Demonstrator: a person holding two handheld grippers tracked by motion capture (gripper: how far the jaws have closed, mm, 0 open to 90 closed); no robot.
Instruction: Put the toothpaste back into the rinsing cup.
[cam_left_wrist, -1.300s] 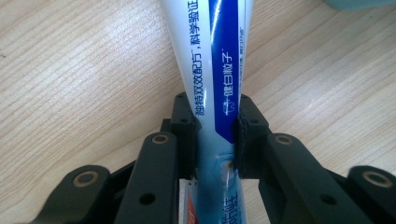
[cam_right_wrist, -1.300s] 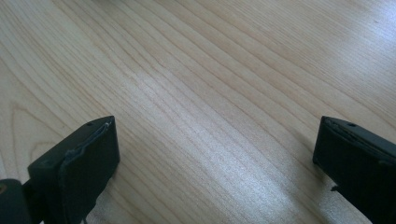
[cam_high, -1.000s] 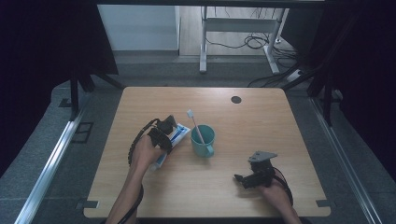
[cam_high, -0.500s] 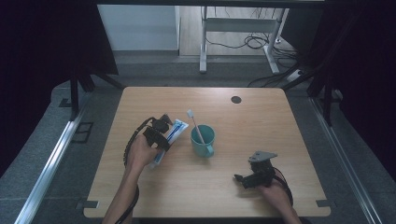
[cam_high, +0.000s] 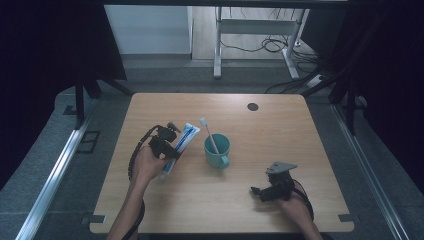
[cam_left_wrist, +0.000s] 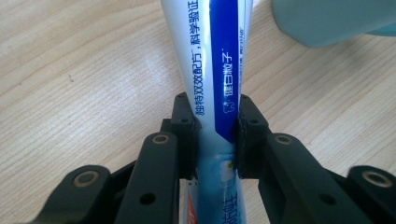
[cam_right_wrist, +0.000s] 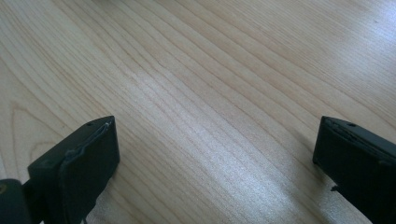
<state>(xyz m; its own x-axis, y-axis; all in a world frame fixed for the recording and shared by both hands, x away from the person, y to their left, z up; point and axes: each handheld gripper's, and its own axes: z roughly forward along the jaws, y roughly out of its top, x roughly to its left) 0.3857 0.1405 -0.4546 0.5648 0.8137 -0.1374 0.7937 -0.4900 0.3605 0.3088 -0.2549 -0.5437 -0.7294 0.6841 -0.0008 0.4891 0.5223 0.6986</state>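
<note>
A white and blue toothpaste tube (cam_high: 182, 142) lies slanted in my left gripper (cam_high: 169, 141), left of the teal mug (cam_high: 218, 150). In the left gripper view both black pads (cam_left_wrist: 187, 135) press the tube (cam_left_wrist: 217, 84) from either side, and a corner of the mug (cam_left_wrist: 336, 18) shows at top right. A white toothbrush (cam_high: 209, 134) stands in the mug, head up and leaning left. My right gripper (cam_high: 256, 191) rests low near the table's front right, its jaws wide apart over bare wood (cam_right_wrist: 210, 121) with nothing between them.
The wooden table (cam_high: 280, 125) has a dark round cable hole (cam_high: 253, 106) at the back right. A white desk frame (cam_high: 250, 30) and cables stand on the floor beyond the far edge. Dark curtains flank both sides.
My left gripper has lifted the toothpaste tube slightly and drawn it a little away from the mug. The right gripper has stayed where it was.
</note>
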